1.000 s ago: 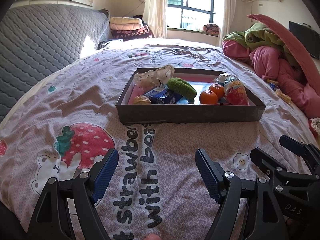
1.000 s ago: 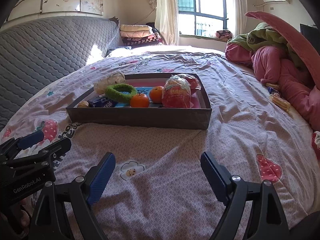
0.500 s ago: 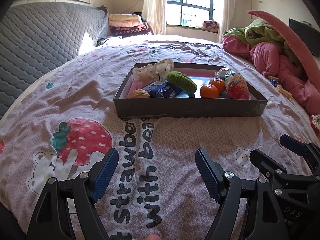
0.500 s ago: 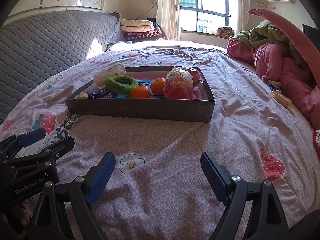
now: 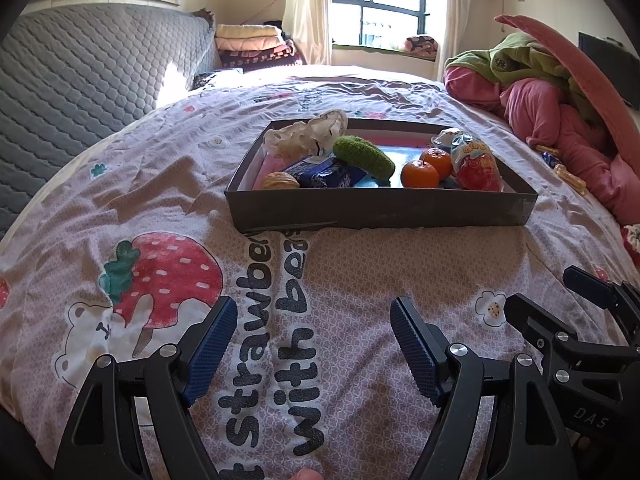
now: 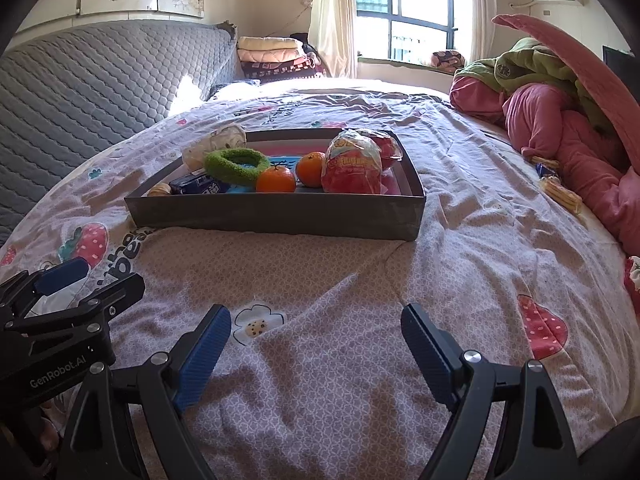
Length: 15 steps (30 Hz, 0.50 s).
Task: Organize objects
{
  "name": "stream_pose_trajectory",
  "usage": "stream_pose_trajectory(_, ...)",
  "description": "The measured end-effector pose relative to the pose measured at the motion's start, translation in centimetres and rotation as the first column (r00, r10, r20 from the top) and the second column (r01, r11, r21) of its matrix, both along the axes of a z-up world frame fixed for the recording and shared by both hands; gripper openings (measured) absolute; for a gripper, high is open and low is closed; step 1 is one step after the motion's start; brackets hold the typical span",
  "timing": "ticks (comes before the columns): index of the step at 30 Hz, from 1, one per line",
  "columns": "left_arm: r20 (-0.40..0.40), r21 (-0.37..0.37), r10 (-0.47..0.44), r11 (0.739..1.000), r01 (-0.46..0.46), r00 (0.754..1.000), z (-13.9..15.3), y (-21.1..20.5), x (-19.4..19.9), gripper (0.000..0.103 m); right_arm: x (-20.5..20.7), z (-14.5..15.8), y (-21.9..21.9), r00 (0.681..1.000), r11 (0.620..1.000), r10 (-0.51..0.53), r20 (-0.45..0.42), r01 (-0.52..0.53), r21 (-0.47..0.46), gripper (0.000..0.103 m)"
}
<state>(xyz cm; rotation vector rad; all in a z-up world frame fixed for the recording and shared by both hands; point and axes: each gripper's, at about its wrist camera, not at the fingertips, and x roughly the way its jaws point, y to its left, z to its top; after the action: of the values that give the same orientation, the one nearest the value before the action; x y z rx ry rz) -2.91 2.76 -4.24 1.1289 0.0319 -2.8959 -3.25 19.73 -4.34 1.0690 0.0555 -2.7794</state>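
Bedspread [image 5: 168, 184]: tray [image 5: 380, 210] seemingly crosswise

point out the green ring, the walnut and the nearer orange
green ring [image 6: 236, 166], right wrist view, near side of the band
walnut [image 5: 280, 180], left wrist view, top of shell
nearer orange [image 6: 275, 180], right wrist view, middle

Tray [image 5: 380, 210]: dark, shallow, flat on the bed.
Inside: two oranges [image 5: 419, 174], green ring [image 6: 236, 166], red snack bag [image 6: 352, 168], blue packet [image 5: 324, 172], walnut [image 5: 280, 181].
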Motion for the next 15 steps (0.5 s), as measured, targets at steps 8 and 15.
stream_pose_trajectory(8,0.000,-0.001,-0.001,1.000,0.001,1.000,-0.15,0.06,0.01,0.080,-0.03,-0.05,-0.15,1.000,1.000,0.004,0.002,-0.004,0.003,0.087)
stream_pose_trajectory(15,-0.001,-0.003,-0.001,1.000,0.001,1.000,-0.13,0.01,0.07,0.080,-0.03,-0.07,-0.07,1.000,1.000,0.001,0.002,-0.001,0.001,0.087)
